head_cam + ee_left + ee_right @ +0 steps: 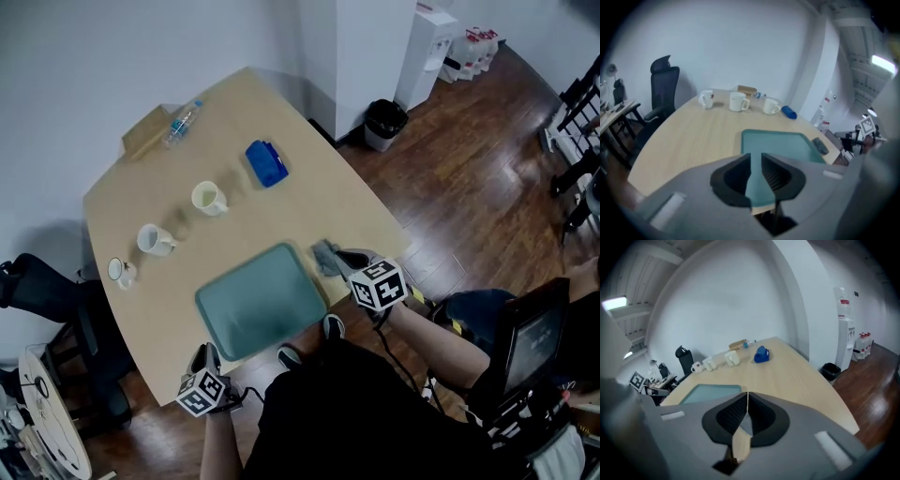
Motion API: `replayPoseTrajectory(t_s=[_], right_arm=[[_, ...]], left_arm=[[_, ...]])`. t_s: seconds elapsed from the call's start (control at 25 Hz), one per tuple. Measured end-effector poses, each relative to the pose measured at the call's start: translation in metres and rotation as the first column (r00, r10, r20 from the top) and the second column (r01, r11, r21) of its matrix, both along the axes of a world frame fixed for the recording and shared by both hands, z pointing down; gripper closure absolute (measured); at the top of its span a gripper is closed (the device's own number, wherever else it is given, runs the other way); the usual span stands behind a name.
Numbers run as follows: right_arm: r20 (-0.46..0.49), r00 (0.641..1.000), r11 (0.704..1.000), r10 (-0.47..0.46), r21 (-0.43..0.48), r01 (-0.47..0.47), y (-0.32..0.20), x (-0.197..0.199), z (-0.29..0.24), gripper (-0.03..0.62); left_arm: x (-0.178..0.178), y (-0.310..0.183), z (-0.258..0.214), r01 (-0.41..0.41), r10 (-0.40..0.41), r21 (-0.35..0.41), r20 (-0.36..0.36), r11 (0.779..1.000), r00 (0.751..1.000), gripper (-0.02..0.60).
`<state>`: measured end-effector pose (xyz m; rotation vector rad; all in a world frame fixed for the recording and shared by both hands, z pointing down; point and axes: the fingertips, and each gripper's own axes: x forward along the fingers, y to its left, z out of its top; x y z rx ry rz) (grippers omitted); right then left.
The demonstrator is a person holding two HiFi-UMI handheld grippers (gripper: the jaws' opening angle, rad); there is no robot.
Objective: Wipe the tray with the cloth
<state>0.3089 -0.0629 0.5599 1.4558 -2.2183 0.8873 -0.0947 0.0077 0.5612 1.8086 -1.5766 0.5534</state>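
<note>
Office room, pale wooden table [309,202]. The teal tray [262,300] sits at the near edge, with the grey cloth [325,257] just to its right. My right gripper [349,267] is clenched and empty beside the cloth. My left gripper [208,361] is slightly parted and empty. I should open the right jaws, pinch a thick fold, then wipe flat.

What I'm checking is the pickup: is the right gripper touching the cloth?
Cannot tell. In the head view the cloth runs up to the right gripper, but any gap in height is hidden.

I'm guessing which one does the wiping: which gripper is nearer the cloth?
Right. The right gripper sits just beside the cloth, off the tray's right corner. The left gripper is on the tray's opposite side, well away from it.
</note>
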Motion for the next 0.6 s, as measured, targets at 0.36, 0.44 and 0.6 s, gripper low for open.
replayPoseTrajectory(t_s=[0.36,0.44,0.6], right_arm=[[0.080,0.997,0.977,-0.023,0.215,0.005,0.063,-0.058,-0.096,0.588],[0.068,0.997,0.970,-0.031,0.243,0.014,0.088,-0.079,-0.112,0.588],[0.068,0.998,0.961,-0.014,0.276,-0.006,0.136,-0.122,-0.135,0.588]], left_arm=[[0.100,0.010,-0.137,-0.370,0.387,0.385,0.037,0.846,0.922,0.523],[0.103,0.032,-0.151,-0.388,0.418,0.429,0.027,0.816,0.908,0.528],[0.091,0.086,-0.163,-0.410,0.457,0.474,0.018,0.779,0.889,0.532]])
